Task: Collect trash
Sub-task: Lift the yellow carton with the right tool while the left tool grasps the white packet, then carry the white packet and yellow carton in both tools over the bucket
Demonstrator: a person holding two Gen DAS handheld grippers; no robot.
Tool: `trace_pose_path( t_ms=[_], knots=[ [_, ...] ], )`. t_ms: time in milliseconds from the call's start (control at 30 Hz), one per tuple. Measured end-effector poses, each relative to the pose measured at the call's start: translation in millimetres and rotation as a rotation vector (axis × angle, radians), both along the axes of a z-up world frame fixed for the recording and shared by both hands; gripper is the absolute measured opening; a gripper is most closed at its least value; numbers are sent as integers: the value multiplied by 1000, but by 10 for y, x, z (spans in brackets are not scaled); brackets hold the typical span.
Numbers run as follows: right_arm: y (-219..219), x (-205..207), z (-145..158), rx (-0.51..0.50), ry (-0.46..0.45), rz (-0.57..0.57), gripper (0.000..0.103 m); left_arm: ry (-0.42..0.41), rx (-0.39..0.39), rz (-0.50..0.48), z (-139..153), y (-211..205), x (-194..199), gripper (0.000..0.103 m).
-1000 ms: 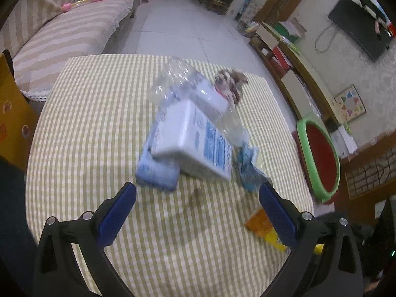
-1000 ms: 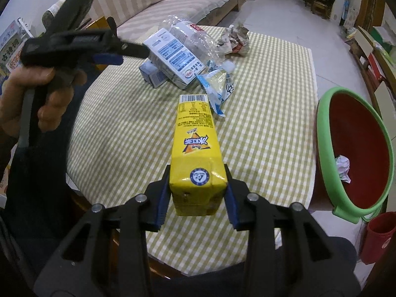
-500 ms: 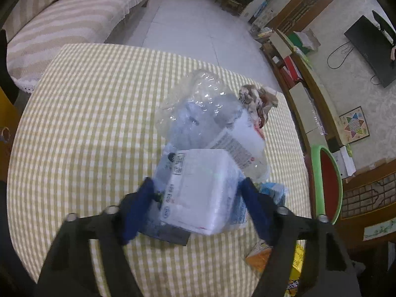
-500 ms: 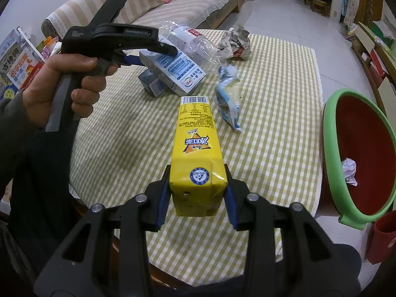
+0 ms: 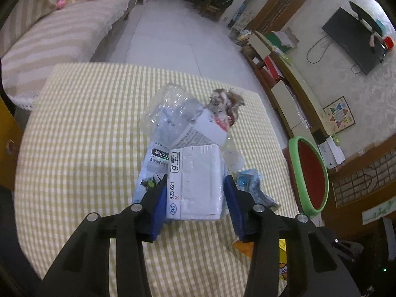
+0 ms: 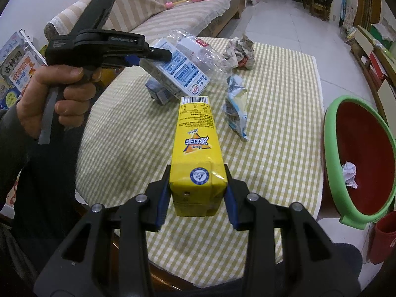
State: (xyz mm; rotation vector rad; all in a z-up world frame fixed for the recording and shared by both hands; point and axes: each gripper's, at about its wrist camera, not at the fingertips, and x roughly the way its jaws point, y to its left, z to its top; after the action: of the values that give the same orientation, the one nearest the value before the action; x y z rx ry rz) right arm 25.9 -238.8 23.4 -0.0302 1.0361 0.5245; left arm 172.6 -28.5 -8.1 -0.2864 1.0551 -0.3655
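Observation:
A white milk carton (image 5: 195, 185) sits between the blue pads of my left gripper (image 5: 195, 183), whose jaws are closing and press its sides. In the right wrist view that carton (image 6: 183, 74) hangs tilted from the left gripper (image 6: 148, 54), one end over the checked table (image 6: 123, 136). My right gripper (image 6: 197, 173) is shut on a yellow drink carton (image 6: 196, 138), held above the table's near edge. A crushed clear bottle (image 5: 173, 109), a grey-blue box (image 5: 153, 163), a crumpled paper ball (image 5: 226, 104) and a blue wrapper (image 5: 252, 185) lie behind.
A red bin with a green rim (image 6: 331, 136) stands off the table's right side, a crumpled paper (image 6: 349, 173) inside it. A striped sofa (image 6: 153, 2) is behind the table. A person's hand (image 6: 49, 94) grips the left tool at the left.
My left gripper went from wide open above the pile to closed around the white carton, which now hangs tilted. The blue wrapper shifted slightly. The right gripper kept still with the yellow carton.

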Motion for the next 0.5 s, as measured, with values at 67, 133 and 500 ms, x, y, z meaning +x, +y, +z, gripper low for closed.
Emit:
trace_pose_path(
  t_ms=[67,133,500],
  knots=[
    [15,-27,48,2,-11,0,37,-26,29,-5,115,4,-73,41],
    [19,-59,122,5,-29,-4,37,-49,42,-12,218,6,-137,41],
    [-106,-108,387,20,-95,-55,37,-108,96,-32,604,23,-375,41]
  ],
)
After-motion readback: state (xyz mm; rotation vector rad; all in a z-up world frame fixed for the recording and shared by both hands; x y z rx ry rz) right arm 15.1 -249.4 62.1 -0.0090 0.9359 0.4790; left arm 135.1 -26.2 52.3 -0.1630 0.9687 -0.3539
